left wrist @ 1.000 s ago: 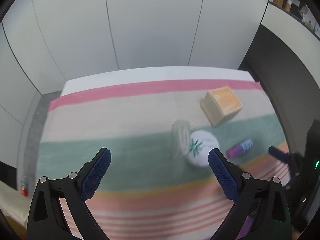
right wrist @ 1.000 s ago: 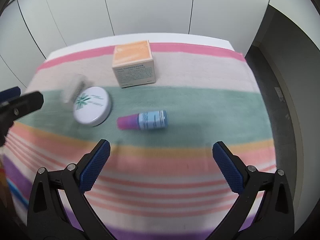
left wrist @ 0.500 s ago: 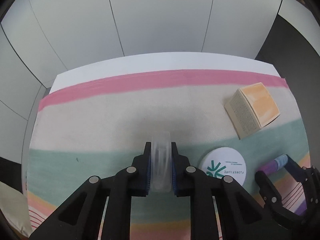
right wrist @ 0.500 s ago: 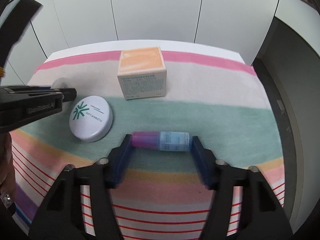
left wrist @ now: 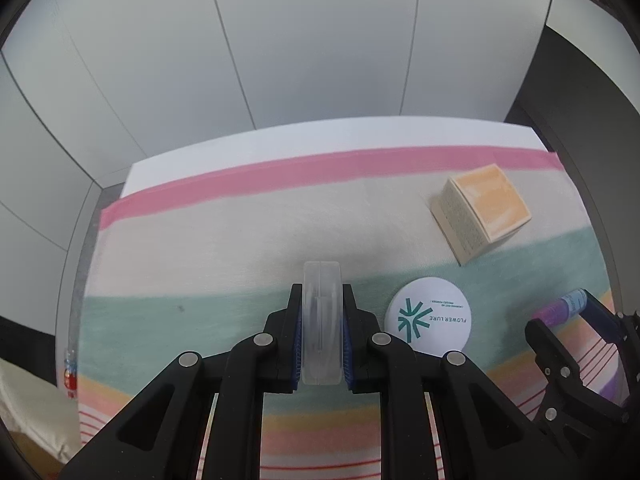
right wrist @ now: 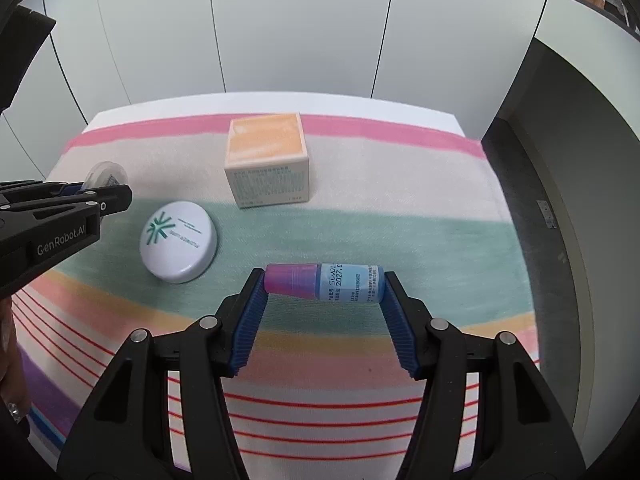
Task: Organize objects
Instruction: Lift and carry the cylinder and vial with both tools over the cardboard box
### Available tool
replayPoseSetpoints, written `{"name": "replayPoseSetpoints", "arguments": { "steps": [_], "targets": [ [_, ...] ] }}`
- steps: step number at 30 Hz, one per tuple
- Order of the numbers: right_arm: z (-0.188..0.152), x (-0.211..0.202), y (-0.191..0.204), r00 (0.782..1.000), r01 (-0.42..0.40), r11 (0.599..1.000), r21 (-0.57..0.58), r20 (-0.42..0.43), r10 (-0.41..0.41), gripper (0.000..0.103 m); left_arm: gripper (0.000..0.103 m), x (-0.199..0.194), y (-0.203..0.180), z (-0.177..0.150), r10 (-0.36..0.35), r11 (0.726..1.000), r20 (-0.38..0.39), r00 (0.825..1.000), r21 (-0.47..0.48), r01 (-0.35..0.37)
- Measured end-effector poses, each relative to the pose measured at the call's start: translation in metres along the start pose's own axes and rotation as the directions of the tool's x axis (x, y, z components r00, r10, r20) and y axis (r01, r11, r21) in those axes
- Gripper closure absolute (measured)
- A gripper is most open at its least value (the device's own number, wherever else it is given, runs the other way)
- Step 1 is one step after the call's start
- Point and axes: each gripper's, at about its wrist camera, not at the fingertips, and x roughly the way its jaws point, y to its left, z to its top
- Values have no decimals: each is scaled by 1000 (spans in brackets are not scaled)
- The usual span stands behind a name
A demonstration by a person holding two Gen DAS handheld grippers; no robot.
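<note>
My left gripper (left wrist: 322, 332) is shut on a clear round plastic case (left wrist: 321, 320), held on edge between the blue pads. From the right wrist view the same case (right wrist: 106, 174) shows at the left gripper's tip. My right gripper (right wrist: 325, 294) is shut on a small bottle (right wrist: 326, 282) with a purple cap and blue label, gripped end to end and lying crosswise. A white round compact (left wrist: 428, 318) with a green logo lies on the striped cloth just right of the left gripper; the compact (right wrist: 179, 236) sits left of the bottle. An orange-topped box (right wrist: 266, 164) stands behind.
A striped cloth (right wrist: 400, 232) covers the table, whose white far edge (left wrist: 320, 136) meets pale wall panels. A dark floor gap drops off on the right side (right wrist: 532, 208). The orange-topped box (left wrist: 482, 216) sits toward the back right in the left wrist view.
Both grippers went from wide open to shut: the left one closed on the clear case, the right one on the bottle. Since then both have shifted only slightly.
</note>
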Motion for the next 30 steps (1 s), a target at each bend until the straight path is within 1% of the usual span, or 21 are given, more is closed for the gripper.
{"name": "replayPoseSetpoints", "arguments": {
  "steps": [2,4,7,12,16,20,22,26,28,30],
  "targets": [
    [4,-9,-1,1000,-1,1000,4,4,1,44,87,-10,4,5,-3,1000,7,1000,-13,3],
    [8,-20,-2,1000,17,1000,4,20,-17,44,87,-23,8,9,3,1000,20,1000,-20,-2],
    [19,-43,-3,999,24,1000,4,44,-24,44,87,-51,17,14,48,999,46,998,-18,-47],
    [39,-91,-9,996,31,999,19,81,-32,44,87,-104,35,19,75,996,81,994,-60,-70],
    [57,-146,-11,991,21,1000,5,129,-21,44,87,-161,48,25,76,994,121,990,-81,-67],
    [72,-208,-8,982,23,1000,-18,188,-19,44,87,-224,53,27,90,994,188,978,-72,-78],
    [79,-242,-8,977,10,1000,-17,215,-6,44,87,-256,56,26,87,995,215,973,-74,-73],
    [88,-294,-6,964,-11,1000,-4,264,11,44,87,-307,61,20,82,995,249,965,-80,-64],
    [88,-319,-2,959,-18,1000,1,283,17,44,87,-326,64,16,77,995,258,963,-81,-58],
    [86,-335,1,956,-14,1000,2,292,12,44,87,-341,66,11,73,995,266,961,-83,-53]
  ]
}}
